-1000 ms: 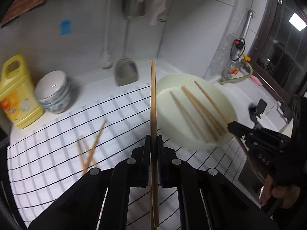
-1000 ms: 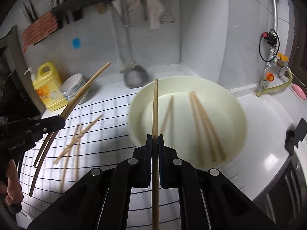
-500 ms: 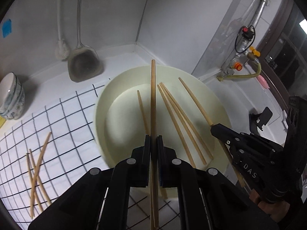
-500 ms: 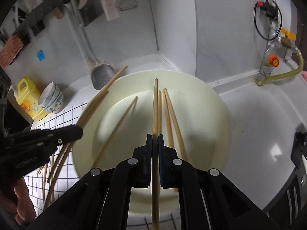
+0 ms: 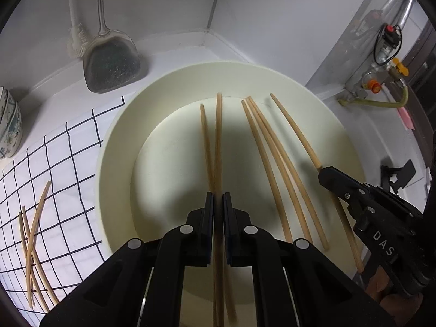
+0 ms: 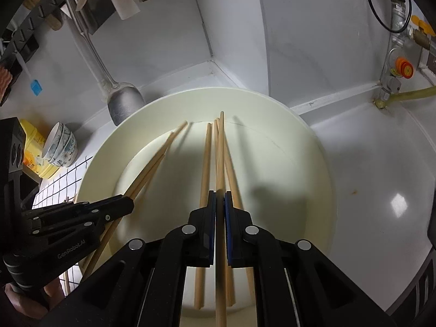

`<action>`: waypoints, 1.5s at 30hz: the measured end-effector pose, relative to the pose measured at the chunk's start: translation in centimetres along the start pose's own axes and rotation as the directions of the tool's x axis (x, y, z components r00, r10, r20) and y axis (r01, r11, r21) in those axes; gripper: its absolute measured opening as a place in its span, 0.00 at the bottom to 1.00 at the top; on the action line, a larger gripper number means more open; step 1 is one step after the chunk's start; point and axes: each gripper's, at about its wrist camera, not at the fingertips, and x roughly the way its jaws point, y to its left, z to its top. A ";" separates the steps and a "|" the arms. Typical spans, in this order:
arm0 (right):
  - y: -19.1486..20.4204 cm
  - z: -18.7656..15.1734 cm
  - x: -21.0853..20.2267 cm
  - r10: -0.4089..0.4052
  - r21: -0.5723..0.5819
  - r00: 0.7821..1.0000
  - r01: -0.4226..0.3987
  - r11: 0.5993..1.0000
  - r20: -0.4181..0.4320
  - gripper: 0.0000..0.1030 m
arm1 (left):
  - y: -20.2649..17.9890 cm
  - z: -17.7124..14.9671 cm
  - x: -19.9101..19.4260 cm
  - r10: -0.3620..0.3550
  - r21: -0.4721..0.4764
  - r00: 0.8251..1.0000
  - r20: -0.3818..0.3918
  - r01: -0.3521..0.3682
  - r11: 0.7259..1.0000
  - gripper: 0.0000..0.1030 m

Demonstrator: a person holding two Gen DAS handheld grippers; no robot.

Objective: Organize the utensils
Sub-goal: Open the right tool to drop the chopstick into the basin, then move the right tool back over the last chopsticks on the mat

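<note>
Left wrist view: left gripper fingers clamp one chopstick over the cream basin; three loose chopsticks lie on the checked cloth.
Right wrist view: right gripper fingers pinch another chopstick above the basin's chopsticks.

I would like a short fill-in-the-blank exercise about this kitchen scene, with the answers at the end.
1. Each gripper holds one ____.
2. The left gripper and right gripper are both above the cream ____.
3. Loose chopsticks lie on the ____ cloth.
4. Bowls are stacked beside a ____ jug.

Answers: chopstick; basin; checked; yellow
</note>
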 end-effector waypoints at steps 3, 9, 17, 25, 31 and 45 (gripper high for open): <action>-0.3 0.4 0.6 0.003 0.006 1.000 -0.003 1.000 -0.011 0.06 | -0.2 0.5 0.7 0.021 -0.009 1.000 -0.018 -0.022 1.000 0.07; -0.8 0.6 -0.1 -0.021 -0.004 1.000 0.021 1.000 0.018 0.22 | -0.2 1.3 -0.8 0.085 -0.020 0.996 0.029 -0.084 0.996 0.60; -1.8 0.1 -1.8 -0.037 0.022 0.998 0.037 0.999 0.042 0.26 | 0.5 2.3 -4.0 0.111 -0.046 0.987 0.115 -0.106 0.993 0.77; -1.0 -0.9 -4.4 -0.033 0.044 0.997 0.030 0.999 0.071 0.35 | 1.9 1.4 -7.8 0.117 -0.055 0.981 0.154 -0.110 0.992 0.83; 1.3 -2.3 -6.5 -0.019 0.032 0.996 0.016 0.999 0.091 0.41 | 4.1 -0.2 -11.5 0.132 -0.074 0.972 0.192 -0.120 0.990 0.88; 10.7 -6.3 -10.6 0.048 -0.033 0.994 -0.045 0.998 0.097 0.52 | 11.9 -7.8 -18.6 0.236 -0.099 0.949 0.209 -0.220 0.971 0.93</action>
